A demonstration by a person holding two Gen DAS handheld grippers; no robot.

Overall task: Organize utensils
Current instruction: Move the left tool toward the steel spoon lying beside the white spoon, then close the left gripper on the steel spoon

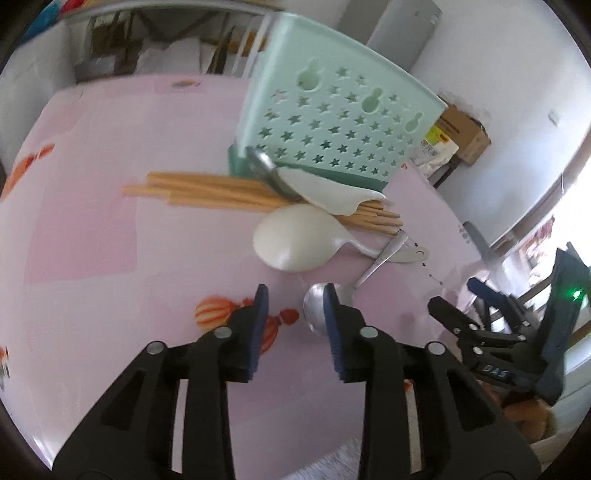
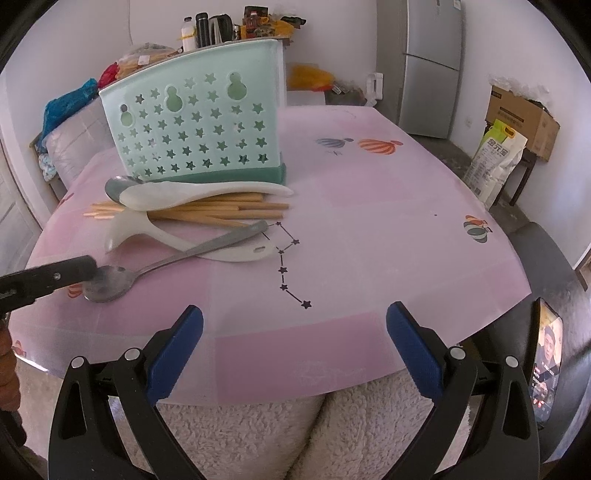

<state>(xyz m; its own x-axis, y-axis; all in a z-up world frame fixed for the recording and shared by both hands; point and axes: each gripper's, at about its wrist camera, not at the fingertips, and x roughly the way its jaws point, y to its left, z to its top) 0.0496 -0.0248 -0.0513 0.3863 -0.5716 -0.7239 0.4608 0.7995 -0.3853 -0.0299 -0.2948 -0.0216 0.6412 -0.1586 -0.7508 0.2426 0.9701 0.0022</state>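
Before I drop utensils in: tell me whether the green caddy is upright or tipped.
Upright: the green caddy stands on its darker base on the table, open top upward.

A pink tabletop [image 2: 369, 221] printed with striped balloons fills the room's middle. At one o'clock a grey fridge [image 2: 432, 66] stands against the white wall [image 2: 332, 33]. At three o'clock sits a cardboard box [image 2: 524, 118], a printed sack [image 2: 495, 162] leaning below it.
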